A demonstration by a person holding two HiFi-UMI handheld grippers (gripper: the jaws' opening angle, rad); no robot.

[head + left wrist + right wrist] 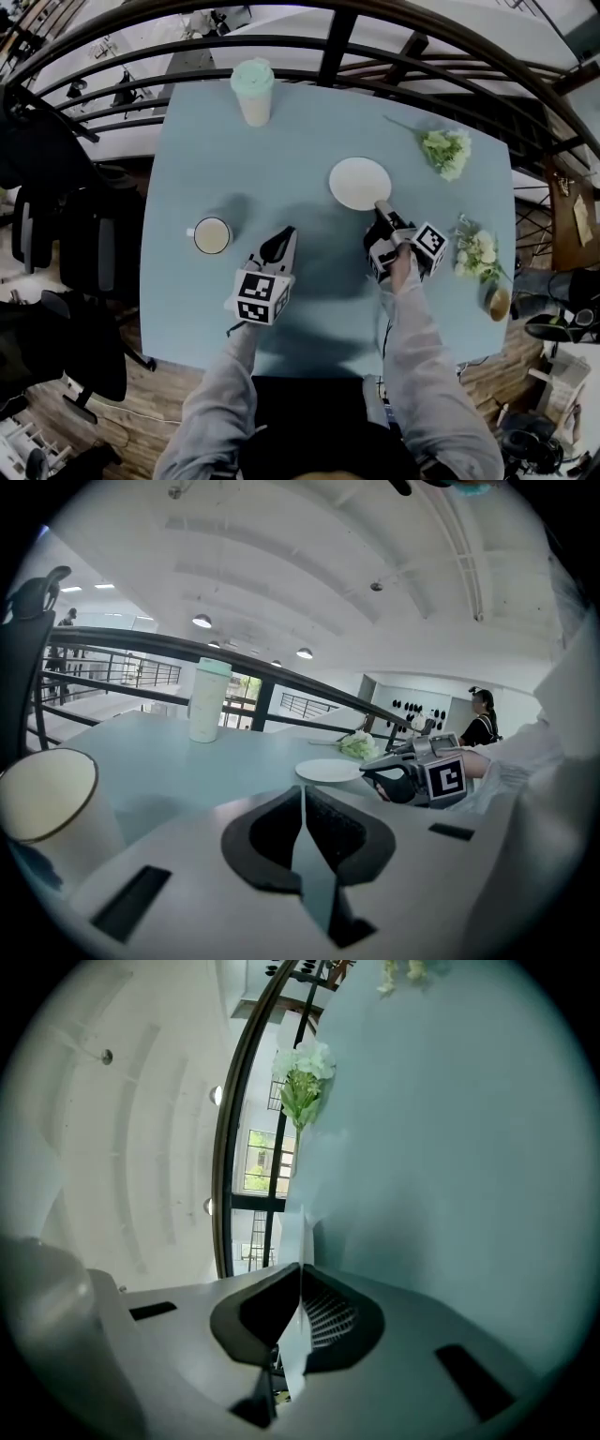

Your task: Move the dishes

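A white plate [360, 183] lies on the pale blue table [309, 319], right of centre. My right gripper [382, 207] is shut on the plate's near rim. In the right gripper view, which is rolled sideways, the plate [292, 1227] runs edge-on between the pads of that gripper [300, 1269]. The left gripper view shows the plate [328, 771] with the right gripper [368, 772] at its edge. My left gripper [279, 242] hovers over the table's middle, shut on nothing [302, 789]. A white mug [211, 235] stands to its left, close by [47, 803].
A mint-lidded tumbler [253, 91] stands at the table's far edge. Two bunches of white flowers [445, 152] [478, 251] lie at the right side, with a small cup [499, 303] near the right corner. A dark railing [337, 42] runs behind the table. Chairs stand at the left.
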